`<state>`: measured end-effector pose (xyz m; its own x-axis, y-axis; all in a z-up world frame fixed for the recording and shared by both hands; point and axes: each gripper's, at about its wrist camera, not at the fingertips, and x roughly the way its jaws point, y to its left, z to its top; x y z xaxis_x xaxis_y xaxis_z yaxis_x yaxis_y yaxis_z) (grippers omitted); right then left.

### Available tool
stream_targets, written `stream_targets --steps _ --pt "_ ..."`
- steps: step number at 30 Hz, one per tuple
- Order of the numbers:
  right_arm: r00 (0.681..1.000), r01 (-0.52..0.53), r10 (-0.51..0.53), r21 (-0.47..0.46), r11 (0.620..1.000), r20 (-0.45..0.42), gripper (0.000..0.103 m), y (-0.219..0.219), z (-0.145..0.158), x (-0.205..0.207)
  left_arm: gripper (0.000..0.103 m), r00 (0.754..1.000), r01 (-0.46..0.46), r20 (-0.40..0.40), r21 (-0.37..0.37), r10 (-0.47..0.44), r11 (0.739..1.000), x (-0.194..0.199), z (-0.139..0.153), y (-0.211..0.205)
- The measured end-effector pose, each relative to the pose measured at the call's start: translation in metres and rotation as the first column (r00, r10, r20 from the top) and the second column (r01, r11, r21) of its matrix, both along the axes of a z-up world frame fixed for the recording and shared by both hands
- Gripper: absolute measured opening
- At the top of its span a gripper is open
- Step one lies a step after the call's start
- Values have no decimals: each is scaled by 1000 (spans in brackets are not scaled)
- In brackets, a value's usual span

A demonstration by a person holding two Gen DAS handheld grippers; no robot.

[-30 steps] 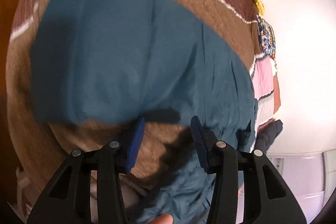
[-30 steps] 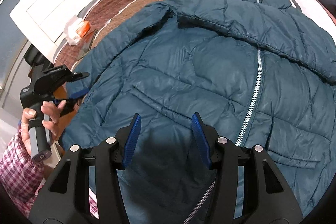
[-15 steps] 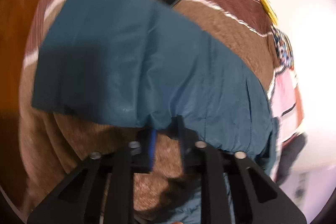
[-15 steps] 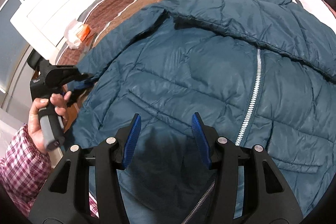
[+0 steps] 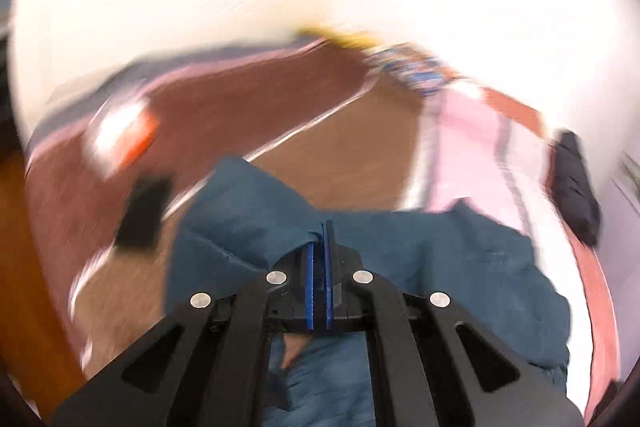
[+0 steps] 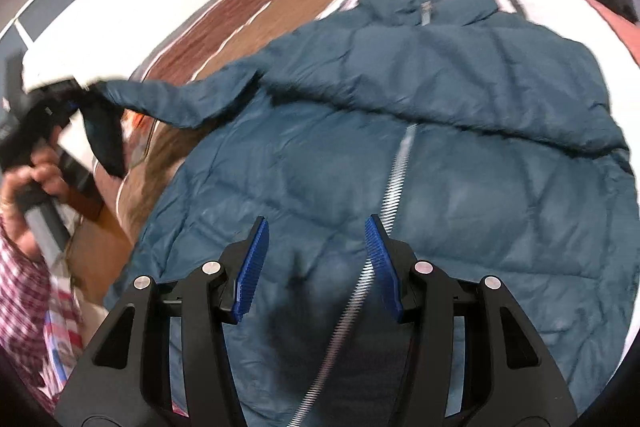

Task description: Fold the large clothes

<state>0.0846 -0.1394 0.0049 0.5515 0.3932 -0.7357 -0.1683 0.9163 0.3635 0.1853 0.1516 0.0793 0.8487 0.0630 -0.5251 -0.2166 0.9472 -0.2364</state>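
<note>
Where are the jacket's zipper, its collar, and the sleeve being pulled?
zipper (image 6: 401, 163), right wrist view, on the silver teeth mid-chest.
collar (image 6: 428, 3), right wrist view, on its front at the zipper top.
sleeve (image 6: 176, 99), right wrist view, on the stretched-out middle.

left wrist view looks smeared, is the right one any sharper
Left wrist view: heavy motion blur over the bed, the white area washed out; only the left gripper shut on the jacket is crisp. Right wrist view: sharper, the zipper readable, mild blur at the sleeve.

The left gripper (image 5: 320, 239) is clamped, its blue pads pressed together on a fold of fabric. The right gripper (image 6: 316, 247) hovers with jaws spread wide. The person's left hand (image 6: 30, 183) grips its handle.
</note>
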Motion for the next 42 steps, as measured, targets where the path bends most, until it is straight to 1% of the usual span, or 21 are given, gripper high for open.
stream_targets --steps 3,6,9,10,11,12,13,14,16,17,18,21,23,25,29,31,33,37,38,41,42 --pt "998 66 -66 5 998 22 51 -30 7 -5 4 983 163 70 66 -168 984 14 32 -60" --pt "989 147 -147 -2 989 36 51 -66 10 -14 4 936 339 67 100 -347 935 28 37 -128" --pt "975 221 -221 -4 975 30 51 -98 8 -23 5 850 524 -6 122 -527 843 37 12 -208" --pt "968 251 -251 -1 968 22 51 -111 6 -27 8 813 582 -48 127 -581 803 40 -3 -229" --pt "963 269 -269 2 963 16 51 -118 4 -28 19 779 628 -100 126 -620 768 41 -19 -246" --pt "957 291 -291 5 957 8 51 -127 2 -31 35 752 659 -144 116 -643 743 43 -32 -258" --pt "952 306 -306 8 952 3 51 -134 0 -33 42 703 706 -213 88 -679 703 45 -54 -272" --pt "949 314 -314 8 949 1 51 -137 -1 -34 44 680 724 -245 74 -692 686 45 -65 -277" --pt "946 325 -325 2 946 -3 51 -143 -4 -34 47 652 743 -276 46 -707 667 41 -79 -277" --pt "945 326 -326 1 945 -7 51 -142 -5 -33 52 640 750 -283 26 -715 661 39 -81 -272" --pt "945 326 -326 2 945 -13 51 -144 -6 -32 52 635 751 -281 4 -720 660 34 -81 -264" --pt "951 309 -308 24 951 -30 51 -137 -10 -23 55 640 749 -272 11 -719 663 14 -80 -247" --pt "960 281 -280 43 959 -31 51 -125 -10 -11 55 660 733 -255 16 -706 680 4 -75 -227" --pt "968 250 -250 32 968 -15 51 -109 -8 -1 57 698 703 -243 47 -674 710 -2 -79 -211" --pt "992 110 -106 -73 991 65 51 -50 4 23 59 778 611 -248 89 -577 786 -11 -86 -168" --pt "994 39 -24 -140 989 105 51 -19 5 33 59 800 576 -261 78 -541 814 -15 -93 -148" --pt "987 -32 70 -242 970 147 52 15 1 40 59 822 533 -274 63 -499 844 -19 -100 -128" --pt "945 -121 248 -476 871 215 72 77 -14 47 59 857 461 -273 27 -437 887 -26 -110 -98" --pt "936 -132 277 -512 849 218 74 85 -19 50 59 861 447 -278 18 -425 894 -27 -113 -92" --pt "911 -119 348 -669 733 219 74 112 -40 62 59 862 434 -292 7 -414 901 -30 -119 -81" --pt "906 -96 360 -722 685 221 74 119 -49 66 59 864 431 -289 2 -412 902 -31 -119 -78"
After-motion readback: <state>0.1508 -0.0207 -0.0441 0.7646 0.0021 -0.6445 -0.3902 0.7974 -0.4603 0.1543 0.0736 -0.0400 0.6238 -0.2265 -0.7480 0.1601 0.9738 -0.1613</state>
